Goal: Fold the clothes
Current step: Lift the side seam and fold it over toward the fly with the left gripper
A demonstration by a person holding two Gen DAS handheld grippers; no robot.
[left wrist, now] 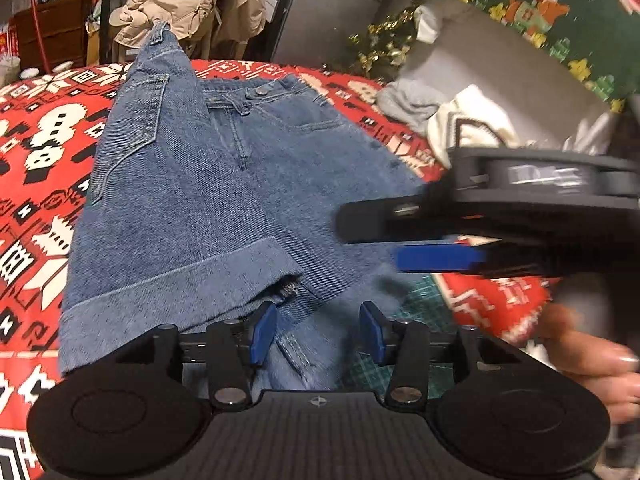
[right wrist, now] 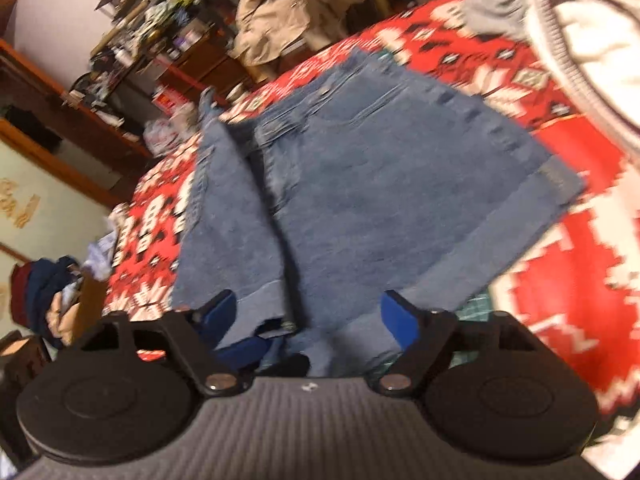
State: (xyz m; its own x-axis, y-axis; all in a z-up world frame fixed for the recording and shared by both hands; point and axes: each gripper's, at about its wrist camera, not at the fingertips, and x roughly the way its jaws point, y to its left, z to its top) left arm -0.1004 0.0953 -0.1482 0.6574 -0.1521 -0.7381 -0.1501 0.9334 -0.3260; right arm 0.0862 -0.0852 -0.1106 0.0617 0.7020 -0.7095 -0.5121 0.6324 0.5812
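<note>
The left gripper [left wrist: 318,334] and the right gripper [right wrist: 308,318] are both standing spread, gripping nothing, above the near hem of one pair of denim shorts [left wrist: 208,200]. The shorts are lying on a red patterned cloth [left wrist: 40,140] covering the surface. Two light garments [left wrist: 464,124] are sitting beyond; one beige coat [left wrist: 188,0] is hanging behind.

I see a table under a red patterned cloth [left wrist: 48,128]; denim shorts [left wrist: 192,200] lie on it, a green cutting mat [left wrist: 420,308] peeking out beneath, grey and white clothes [left wrist: 468,120] heaped further back.
</note>
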